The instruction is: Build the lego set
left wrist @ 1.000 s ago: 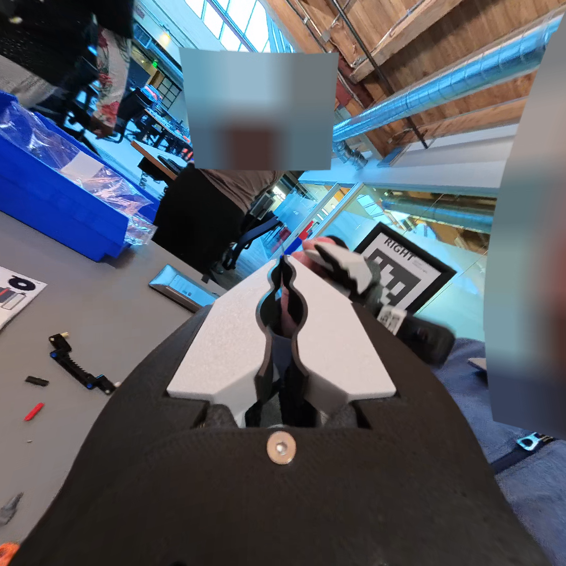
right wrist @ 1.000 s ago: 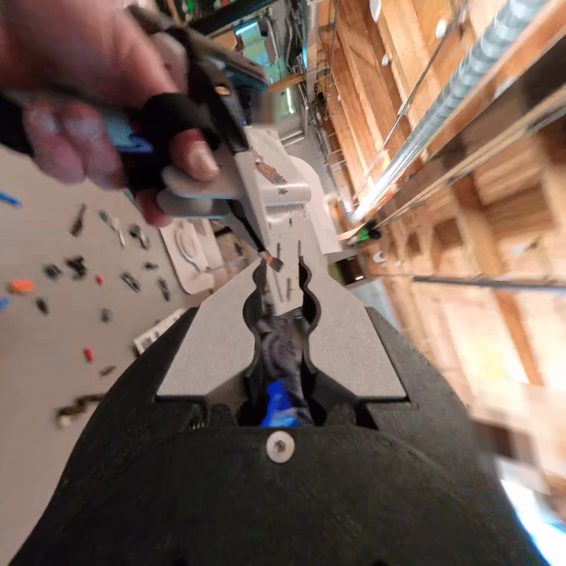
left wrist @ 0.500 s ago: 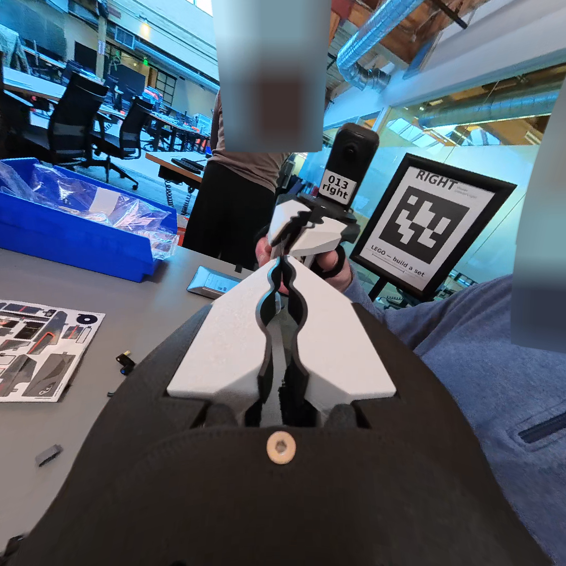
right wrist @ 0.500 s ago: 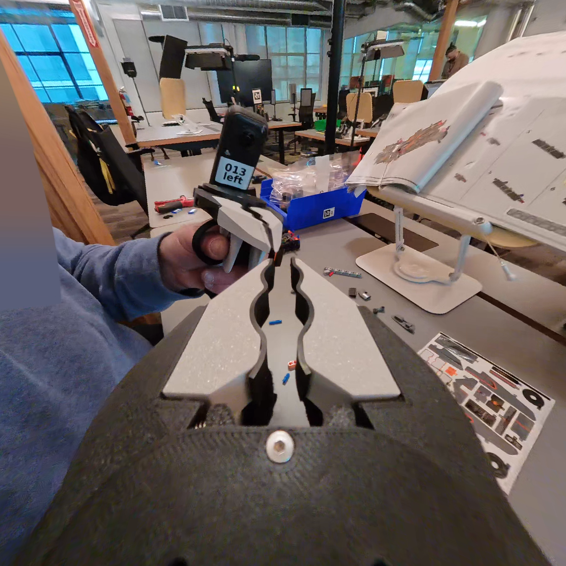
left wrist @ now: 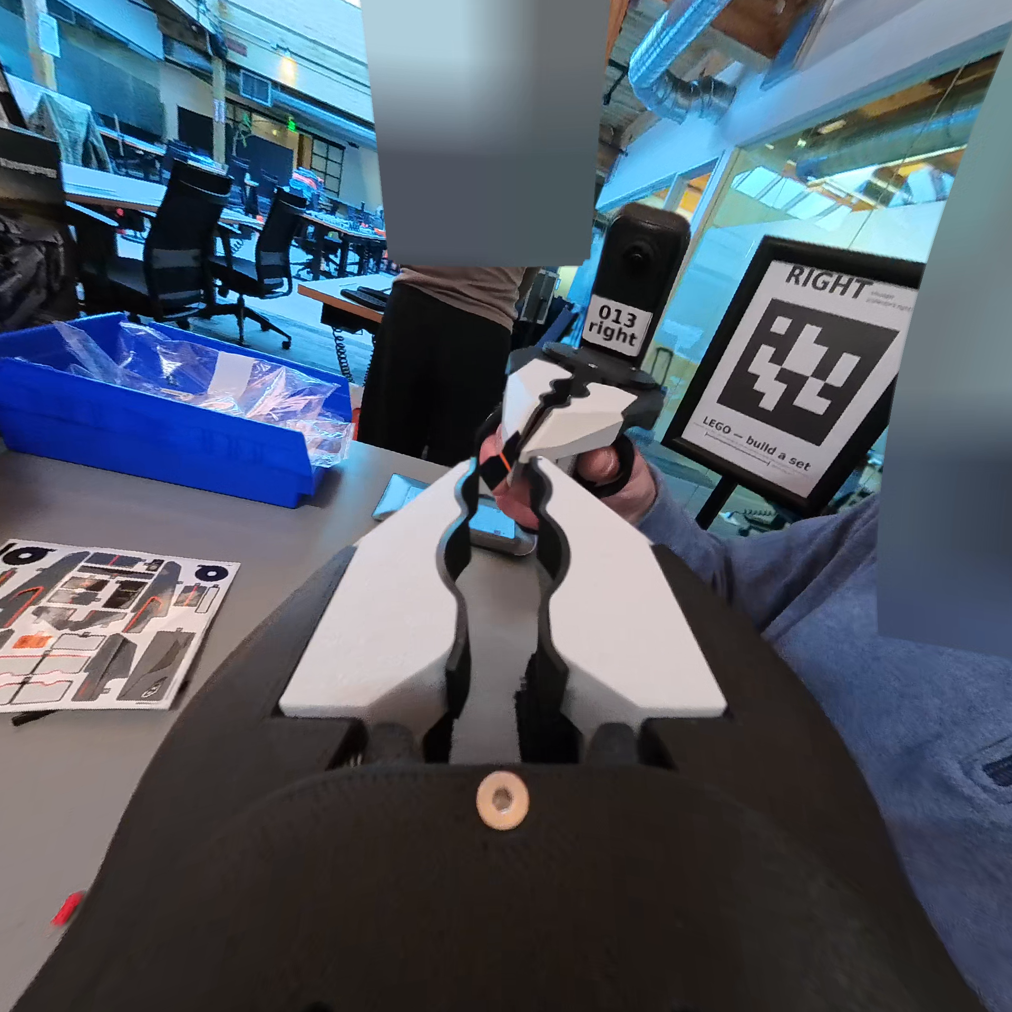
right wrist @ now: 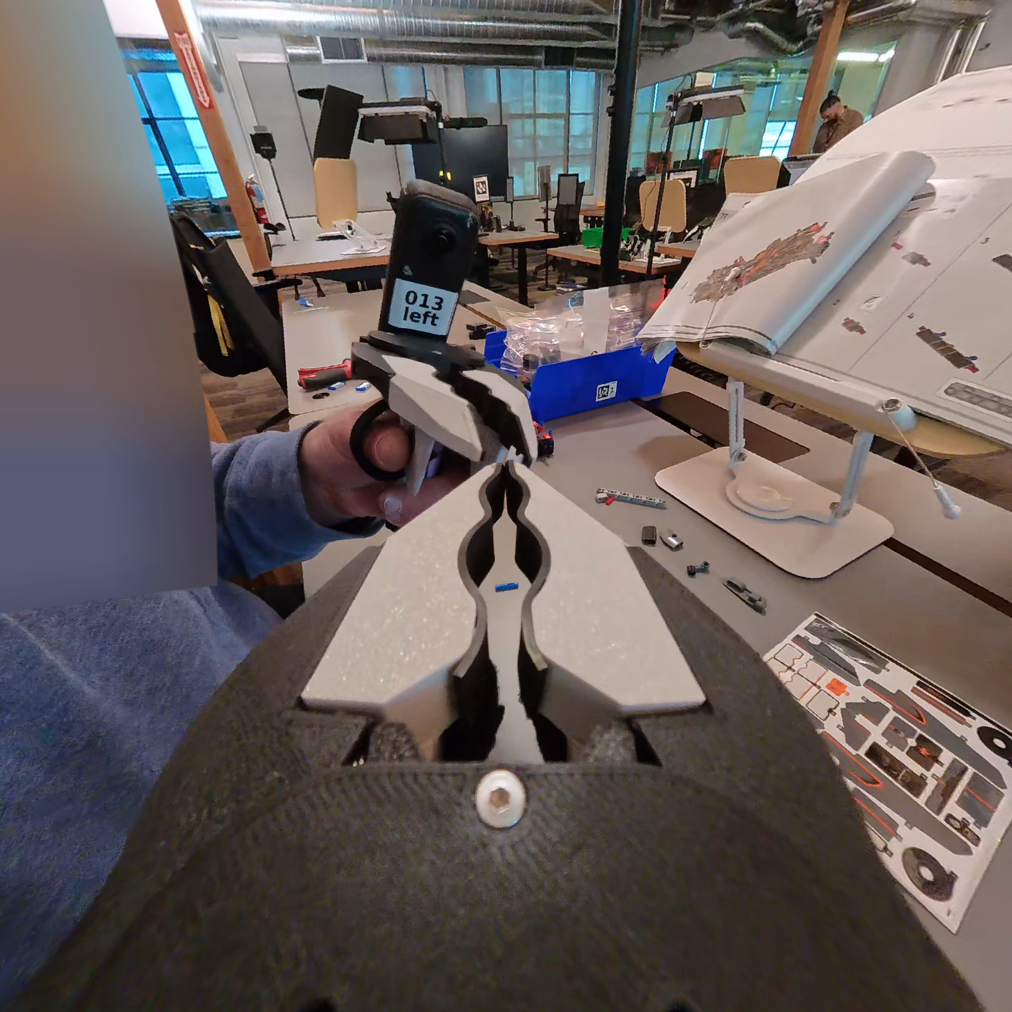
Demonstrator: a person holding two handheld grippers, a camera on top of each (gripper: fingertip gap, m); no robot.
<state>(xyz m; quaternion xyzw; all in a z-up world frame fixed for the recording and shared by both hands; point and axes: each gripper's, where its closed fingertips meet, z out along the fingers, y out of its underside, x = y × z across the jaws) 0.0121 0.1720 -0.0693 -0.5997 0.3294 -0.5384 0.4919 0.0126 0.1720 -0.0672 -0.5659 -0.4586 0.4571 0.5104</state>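
Both grippers are hovering above the table [left wrist: 137, 493], tips nearly meeting. The right gripper [left wrist: 512, 465] is pinching a small black piece [left wrist: 495, 465] with an orange stripe at its closed tips. The left gripper [left wrist: 501, 471] is gaping apart, gripping nothing, its tips flanking that piece. A sticker sheet [left wrist: 98, 624] and loose parts [right wrist: 706, 564] are lying on the table.

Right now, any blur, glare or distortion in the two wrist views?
Left wrist view: mostly sharp, slight smear at the lower left by a red piece; strong wide-angle bending at the edges; cool daylight through glass behind the framed sign. Right wrist view: sharp, instruction booklet washed pale at top right, sticker sheet crisp.
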